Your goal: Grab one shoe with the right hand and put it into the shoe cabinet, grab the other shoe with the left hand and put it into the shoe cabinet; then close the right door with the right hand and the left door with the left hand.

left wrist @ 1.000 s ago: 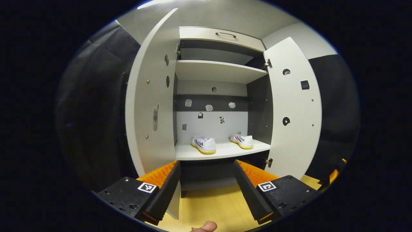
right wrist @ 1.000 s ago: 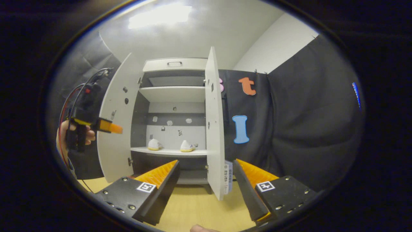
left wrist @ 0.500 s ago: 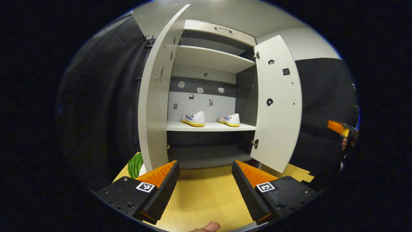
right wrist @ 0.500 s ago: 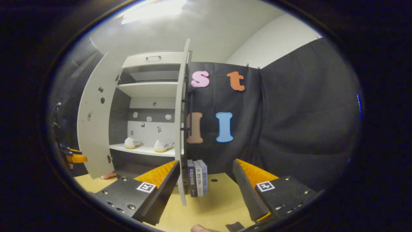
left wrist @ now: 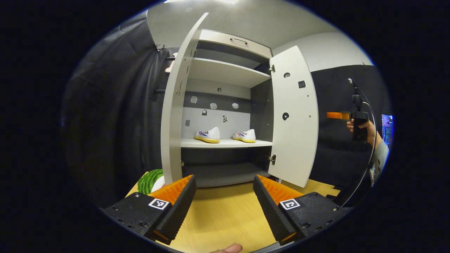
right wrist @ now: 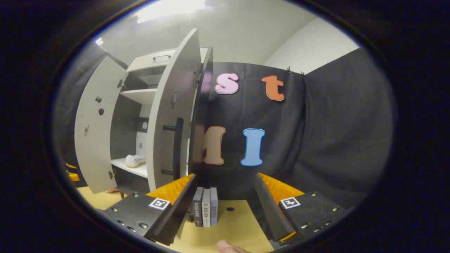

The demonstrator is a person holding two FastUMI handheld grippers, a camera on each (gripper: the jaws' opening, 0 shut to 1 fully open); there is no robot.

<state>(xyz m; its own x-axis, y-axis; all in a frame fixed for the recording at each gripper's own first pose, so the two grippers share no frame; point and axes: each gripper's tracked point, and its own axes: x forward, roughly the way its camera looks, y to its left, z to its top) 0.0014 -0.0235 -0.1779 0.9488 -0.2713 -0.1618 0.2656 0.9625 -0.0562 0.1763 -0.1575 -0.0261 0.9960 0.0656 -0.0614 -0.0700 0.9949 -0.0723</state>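
— Where are the two white yellow-soled shoes (left wrist: 225, 135)?
— On the grey cabinet's shelf (left wrist: 225, 143), beyond the left claw (left wrist: 223, 189).
— Claws?
— Left and right claw (right wrist: 225, 188) gape wide, empty.

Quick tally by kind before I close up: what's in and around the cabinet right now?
Shoes on the middle shelf: 2
Cabinet doors, both open: 2
Books standing beside the cabinet: 3
Green striped watermelon-like thing behind the left door: 1
Total: 8

The right door (right wrist: 165, 116) hides the second shoe; one shoe (right wrist: 135, 160) shows.
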